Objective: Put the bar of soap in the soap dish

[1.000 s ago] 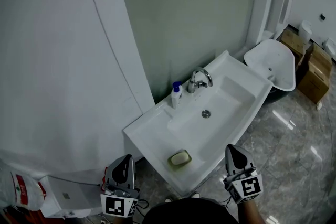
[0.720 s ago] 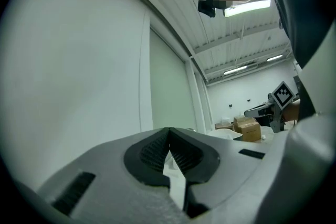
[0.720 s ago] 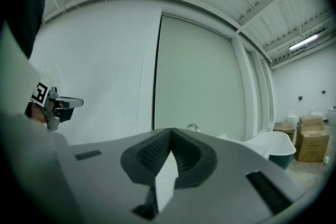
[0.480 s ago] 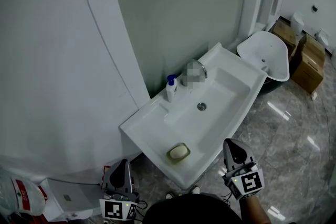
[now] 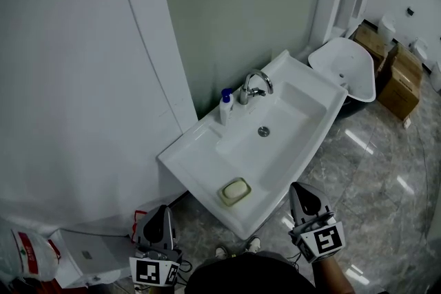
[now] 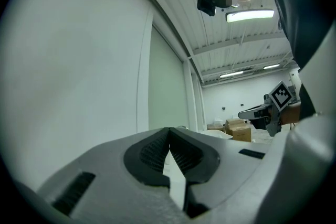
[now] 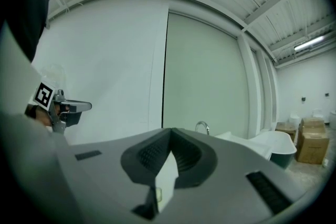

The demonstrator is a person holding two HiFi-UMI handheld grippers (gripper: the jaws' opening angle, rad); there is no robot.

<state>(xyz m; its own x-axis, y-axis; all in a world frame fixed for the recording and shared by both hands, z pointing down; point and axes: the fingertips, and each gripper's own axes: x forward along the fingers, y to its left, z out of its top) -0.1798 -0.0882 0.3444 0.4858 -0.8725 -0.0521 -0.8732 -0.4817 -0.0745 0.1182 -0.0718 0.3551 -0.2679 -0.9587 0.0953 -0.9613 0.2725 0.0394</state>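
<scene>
Nearest: left gripper (image 5: 165,210) and right gripper (image 5: 298,188), each pressed together at the tips, nothing pinched, clear of the sink (image 5: 198,162). Beyond: bar of soap (image 5: 236,190) lying in soap dish (image 5: 224,198) on sink's front ledge. Farthest: blue-capped bottle (image 5: 225,107) beside tap (image 5: 253,85).

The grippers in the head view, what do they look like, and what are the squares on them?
Each is a light grey plastic wedge narrowing to two pointed jaws. The left gripper and the right gripper each carry a white cube printed with black square markers. Inside the jaws sit dark ribbed pads. The person wears a dark top.
</scene>
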